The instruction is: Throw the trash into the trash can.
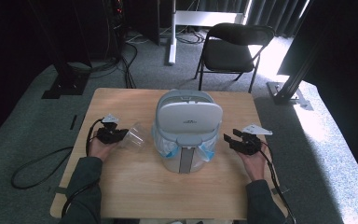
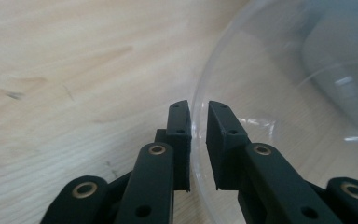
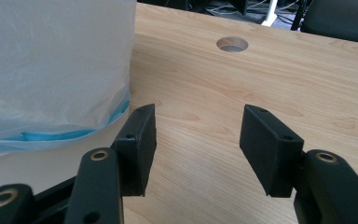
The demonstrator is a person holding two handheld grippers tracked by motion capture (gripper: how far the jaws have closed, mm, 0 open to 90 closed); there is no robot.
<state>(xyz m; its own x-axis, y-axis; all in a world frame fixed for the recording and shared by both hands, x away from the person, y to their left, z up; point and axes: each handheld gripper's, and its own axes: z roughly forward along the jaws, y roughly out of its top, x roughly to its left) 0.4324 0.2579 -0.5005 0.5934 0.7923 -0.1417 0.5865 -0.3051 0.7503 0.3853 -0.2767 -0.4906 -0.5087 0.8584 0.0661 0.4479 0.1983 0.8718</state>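
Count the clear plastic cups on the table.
1. The cup lies on its side left of the bin, its rim between the left gripper jaws. More could be hidden inside or behind the bin.

Lab room, dark curtains (image 1: 9, 42), rig frames (image 1: 303, 70), floor cables (image 1: 37, 163)

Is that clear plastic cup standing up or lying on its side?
On its side. The cup lies on the table, its mouth toward the left gripper, whose jaws straddle the rim.
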